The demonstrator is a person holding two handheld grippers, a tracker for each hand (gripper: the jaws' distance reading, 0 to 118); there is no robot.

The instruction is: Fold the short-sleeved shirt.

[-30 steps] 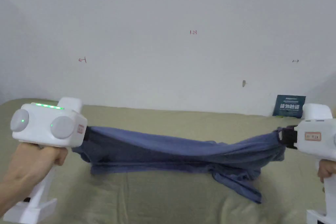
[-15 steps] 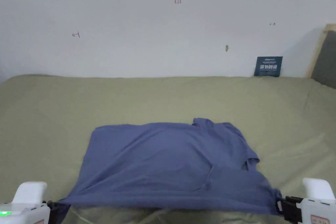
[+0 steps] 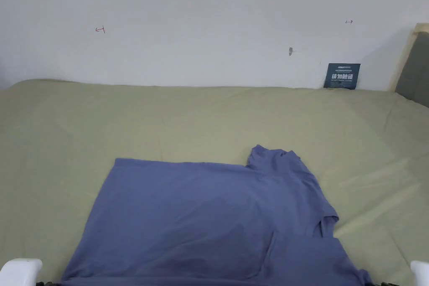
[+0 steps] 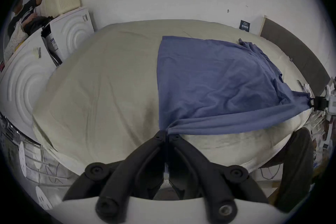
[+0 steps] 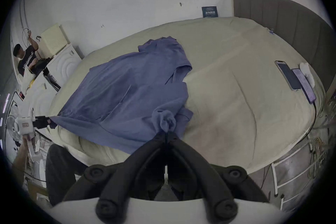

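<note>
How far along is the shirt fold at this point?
Done: the blue shirt is spread over the bed, one sleeve bunched. In hand: the left tool and right tool each pinch a near corner. Left: every fold; none is visible.

Blue shirt is spread over the beige bed. Left gripper has its jaws pinched on the near hem corner. Far right, the other gripper seems to grip the opposite corner, tiny though.
</note>
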